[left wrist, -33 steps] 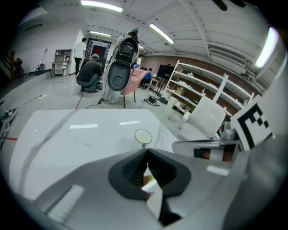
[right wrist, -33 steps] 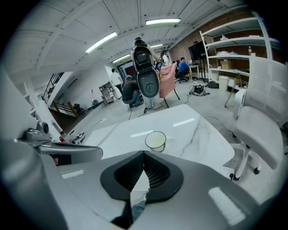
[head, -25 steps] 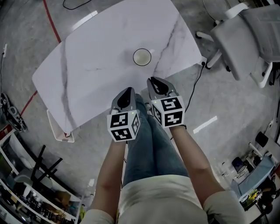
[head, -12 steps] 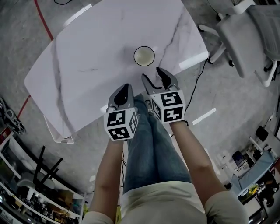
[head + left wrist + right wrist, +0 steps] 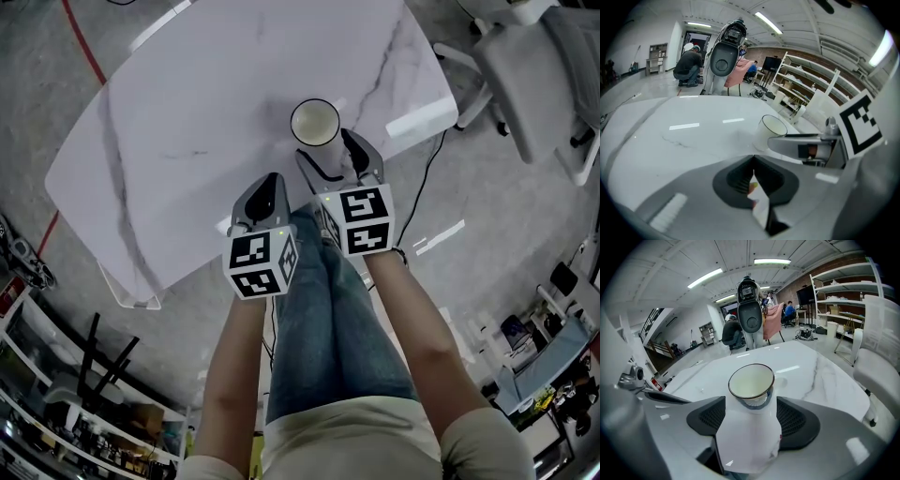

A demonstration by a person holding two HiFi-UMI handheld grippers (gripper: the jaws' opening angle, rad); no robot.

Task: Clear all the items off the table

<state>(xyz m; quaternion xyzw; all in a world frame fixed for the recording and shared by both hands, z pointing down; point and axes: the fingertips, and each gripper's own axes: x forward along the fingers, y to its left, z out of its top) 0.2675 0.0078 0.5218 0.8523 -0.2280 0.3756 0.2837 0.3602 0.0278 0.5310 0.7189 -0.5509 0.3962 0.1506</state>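
- Head view: cup (image 5: 314, 122) upright on marble table (image 5: 187, 112), at twelve o'clock of my right gripper (image 5: 328, 155).
- Right jaws wide, just been opening; I see cup ahead between their tips, ungripped.
- Left gripper (image 5: 270, 184), at right's eight o'clock: jaws together, empty.

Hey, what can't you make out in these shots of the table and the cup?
Base of the cup: right gripper view, behind the right gripper's own body; its fingers have just been opening, the cup at their tips, not gripped.
Far end of the table: head view, cut off by the top edge.
Background people: left gripper view, too small.
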